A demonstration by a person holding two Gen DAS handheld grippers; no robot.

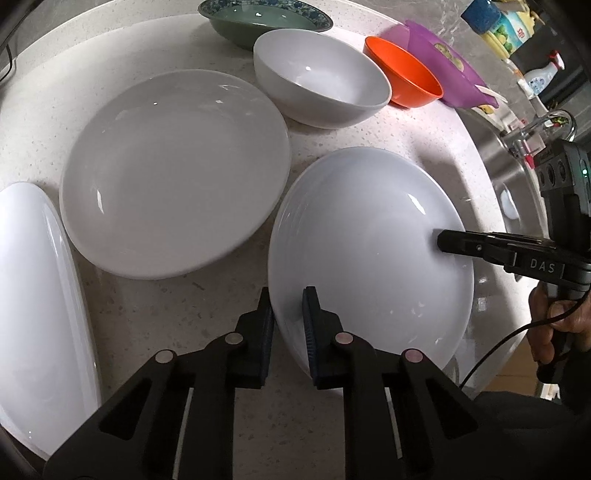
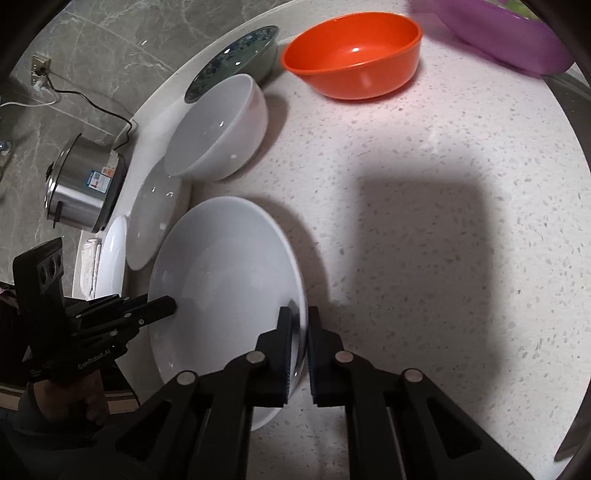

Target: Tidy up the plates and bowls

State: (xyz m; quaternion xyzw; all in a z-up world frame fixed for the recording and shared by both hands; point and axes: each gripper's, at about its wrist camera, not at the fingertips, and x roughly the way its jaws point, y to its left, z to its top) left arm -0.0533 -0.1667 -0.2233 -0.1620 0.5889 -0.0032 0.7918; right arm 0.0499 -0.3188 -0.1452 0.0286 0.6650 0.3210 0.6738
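A: What have I got hold of?

B: Both of my grippers are clamped on one white plate (image 1: 369,236) lying on the speckled counter (image 2: 424,184). My left gripper (image 1: 288,314) pinches its near-left rim, one finger inside and one outside; my right gripper (image 2: 299,332) is closed on the opposite rim.

A: And around it?

B: A second white plate (image 1: 173,173) just beside it, then a white bowl (image 1: 321,74) and an orange bowl (image 2: 351,51) behind (green patterned dish (image 1: 258,18) farthest back).
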